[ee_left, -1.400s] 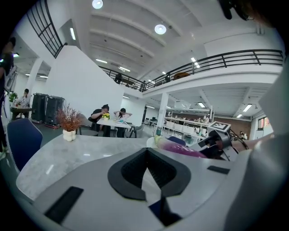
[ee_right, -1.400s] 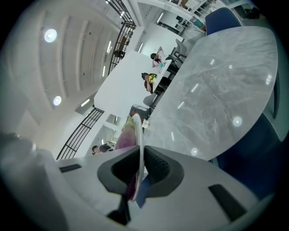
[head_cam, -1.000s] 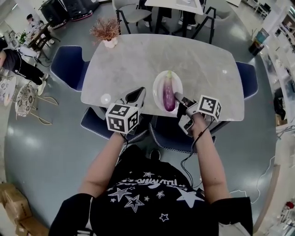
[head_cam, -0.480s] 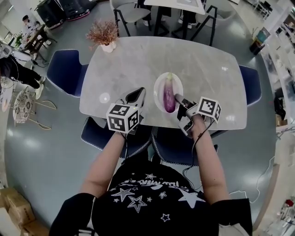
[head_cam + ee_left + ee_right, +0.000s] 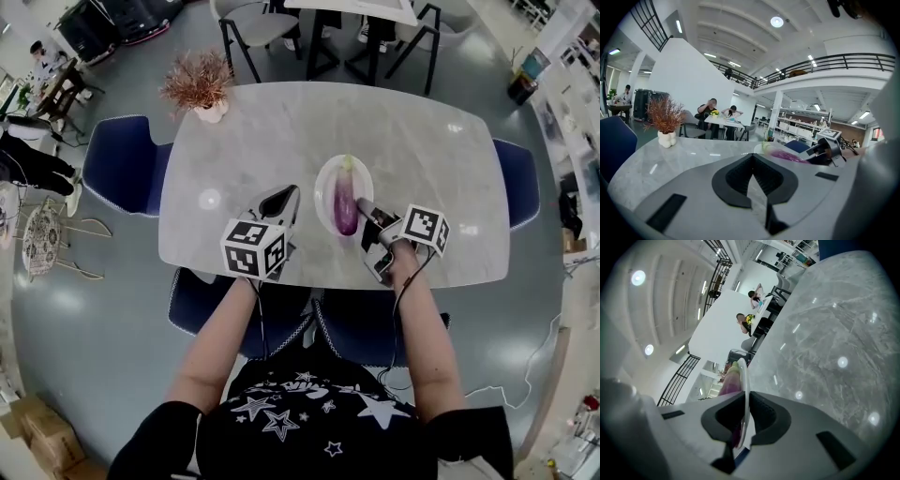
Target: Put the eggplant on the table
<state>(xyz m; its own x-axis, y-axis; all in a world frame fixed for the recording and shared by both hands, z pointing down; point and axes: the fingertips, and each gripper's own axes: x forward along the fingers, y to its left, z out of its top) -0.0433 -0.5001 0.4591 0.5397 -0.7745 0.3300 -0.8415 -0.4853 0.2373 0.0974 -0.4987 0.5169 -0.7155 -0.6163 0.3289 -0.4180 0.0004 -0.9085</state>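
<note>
A purple eggplant [image 5: 345, 202] with a green stem lies on a white plate [image 5: 324, 184] over the grey marble table [image 5: 281, 122]. My right gripper [image 5: 368, 213] is shut on the plate's near rim; in the right gripper view the plate [image 5: 745, 380] stands edge-on between the jaws, with the eggplant [image 5: 729, 380] on its left side. Whether the plate rests on the table or hangs just above it does not show. My left gripper [image 5: 279, 201] is shut with nothing in it, left of the plate. From the left gripper view the eggplant [image 5: 786, 156] shows beyond the left gripper [image 5: 753, 164].
A dried reddish plant in a white pot [image 5: 199, 87] stands at the table's far left corner. Blue chairs [image 5: 120, 161] flank the table, and one [image 5: 361, 328] is tucked under the near edge by the person's body. More tables and seated people are farther off.
Both grippers and the plate with the eggplant have moved forward, from the table's near edge to farther in over the tabletop. The right gripper's hold on the rim is unchanged.
</note>
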